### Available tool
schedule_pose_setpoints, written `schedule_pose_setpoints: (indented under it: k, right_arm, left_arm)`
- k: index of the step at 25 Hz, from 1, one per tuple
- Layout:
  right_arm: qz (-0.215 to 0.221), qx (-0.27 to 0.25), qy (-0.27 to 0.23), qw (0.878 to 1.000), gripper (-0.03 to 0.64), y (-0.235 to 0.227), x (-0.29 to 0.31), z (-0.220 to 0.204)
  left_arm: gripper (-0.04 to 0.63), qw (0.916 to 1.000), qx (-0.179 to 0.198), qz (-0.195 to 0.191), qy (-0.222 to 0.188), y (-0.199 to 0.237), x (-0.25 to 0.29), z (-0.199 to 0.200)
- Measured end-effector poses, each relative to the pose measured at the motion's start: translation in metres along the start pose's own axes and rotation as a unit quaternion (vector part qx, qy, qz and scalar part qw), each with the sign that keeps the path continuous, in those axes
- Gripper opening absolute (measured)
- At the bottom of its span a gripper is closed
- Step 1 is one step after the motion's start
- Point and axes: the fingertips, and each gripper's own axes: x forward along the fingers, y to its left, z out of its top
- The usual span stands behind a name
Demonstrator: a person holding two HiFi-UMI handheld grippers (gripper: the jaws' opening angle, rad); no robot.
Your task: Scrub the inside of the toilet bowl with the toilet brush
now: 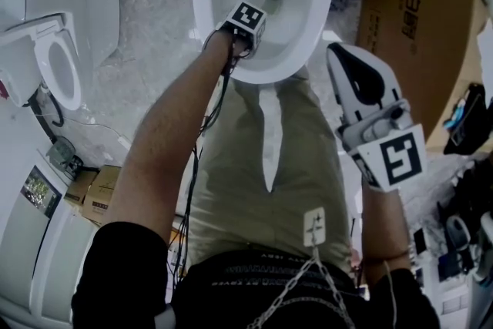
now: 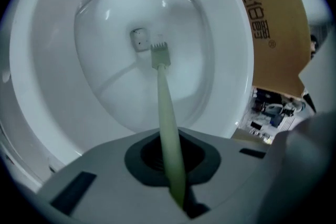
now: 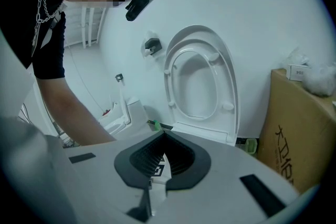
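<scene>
The white toilet bowl [image 1: 304, 27] lies open below me, its lid and seat [image 3: 199, 81] raised against the wall. My left gripper [image 1: 248, 31] hangs over the bowl's near rim, shut on the pale green handle of the toilet brush [image 2: 167, 113]. The brush head [image 2: 159, 52] reaches down to the bottom of the bowl, right beside the small square outlet [image 2: 138, 39]. My right gripper [image 1: 347, 62] is held off to the right of the bowl [image 2: 52, 102], jaws together with nothing between them [image 3: 163, 136].
A large brown cardboard box [image 1: 420, 11] stands right of the toilet. A second white toilet [image 1: 58, 65] sits at the left, with small cartons [image 1: 100, 193] and cables on the floor. Dark clutter [image 1: 462, 227] fills the right edge.
</scene>
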Motion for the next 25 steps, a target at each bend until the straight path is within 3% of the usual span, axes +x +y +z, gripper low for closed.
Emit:
schedule_pose_setpoints:
  k: [4,9,13,19,23,25]
  right_arm:
    - [0.001,-0.001,-0.004,1.000,0.003,0.005,0.005,0.005]
    - [0.000,0.000,-0.006,1.000,0.003,0.012,0.008,0.010]
    - [-0.004,-0.001,-0.011,1.000,0.003,0.014,0.006,0.015]
    - [-0.012,-0.017,-0.019,1.000,0.003,0.023,-0.009,0.028]
    - [-0.030,-0.028,-0.030,0.999,0.003,0.026,-0.026,0.041]
    - [-0.046,-0.035,-0.040,0.998,0.003,0.026,-0.035,0.051]
  left_arm:
    - [0.002,0.9909,-0.103,-0.076,-0.043,-0.009,-0.010,0.005]
    - [0.002,0.9761,-0.172,-0.104,-0.083,0.000,-0.017,0.010]
    - [0.002,0.9637,-0.216,-0.102,-0.120,0.014,-0.029,0.017]
    - [0.002,0.9640,-0.173,-0.047,-0.197,0.013,-0.067,0.029]
    - [0.002,0.9563,-0.166,-0.068,-0.231,-0.025,-0.096,0.002]
    - [0.002,0.9528,-0.138,-0.054,-0.265,-0.041,-0.120,-0.018]
